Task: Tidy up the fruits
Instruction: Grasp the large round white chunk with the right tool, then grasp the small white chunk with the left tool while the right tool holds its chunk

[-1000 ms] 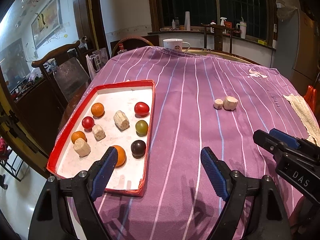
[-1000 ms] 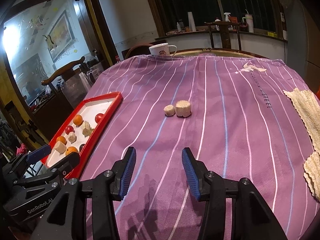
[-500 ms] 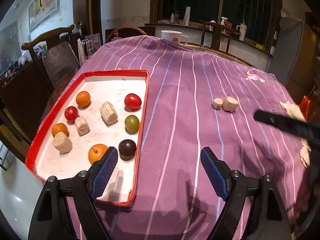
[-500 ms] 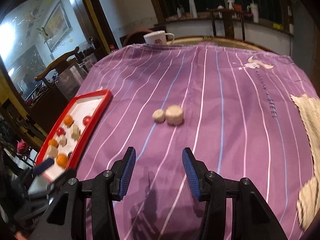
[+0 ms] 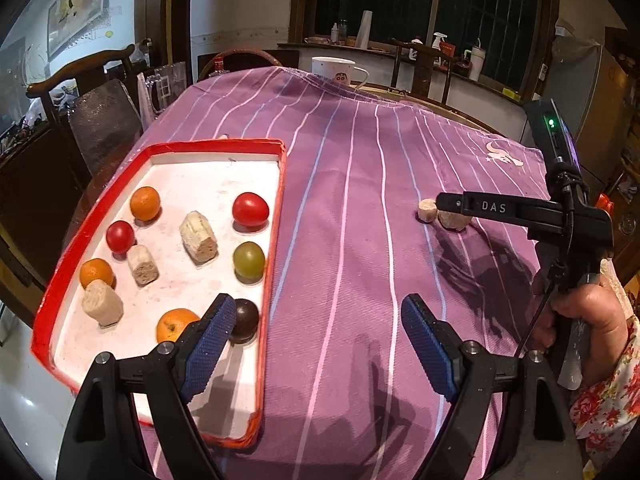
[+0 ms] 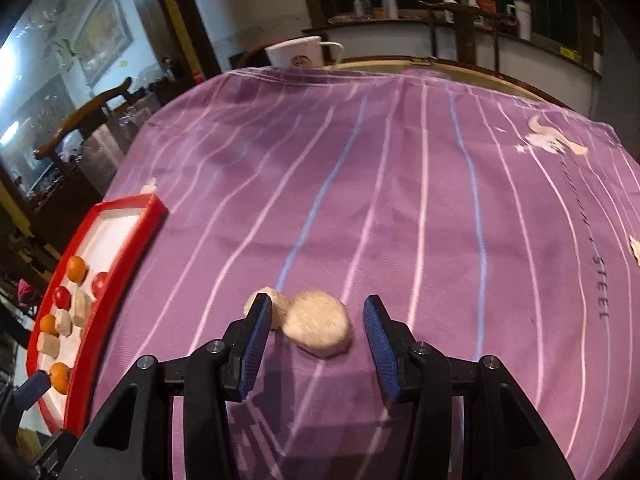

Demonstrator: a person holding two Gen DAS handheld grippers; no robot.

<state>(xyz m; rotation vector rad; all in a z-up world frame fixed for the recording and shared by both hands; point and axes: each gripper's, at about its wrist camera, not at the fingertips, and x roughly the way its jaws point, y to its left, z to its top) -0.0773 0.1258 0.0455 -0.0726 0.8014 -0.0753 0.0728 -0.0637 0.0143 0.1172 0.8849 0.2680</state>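
Right wrist view puts my right gripper (image 6: 316,344) low over the purple striped cloth (image 6: 400,208), jaws closing, with the big beige chunk (image 6: 318,328) lying between the blue pads. I see a gap on both sides of it, so the pads are not pressing yet. A small chunk (image 6: 280,306) sits touching the big one on its left, partly behind my left-hand pad. Both rest on the cloth, well apart from the red tray (image 6: 132,236) at the left edge.

From the left wrist view, my left gripper (image 5: 316,344) has its jaws wide with nothing between them, one pad over the tray's near right corner, the other over bare cloth. Inside the tray I count three oranges (image 5: 145,203), two red tomatoes (image 5: 250,209), a green fruit (image 5: 249,258), a dark fruit (image 5: 245,316) partly behind my pad, and three beige chunks (image 5: 198,236), all lying apart from one another except one chunk that touches an orange at the left. A hand (image 5: 588,312) with a floral sleeve holds the right tool. A white mug (image 5: 336,72) stands at the table's far edge.
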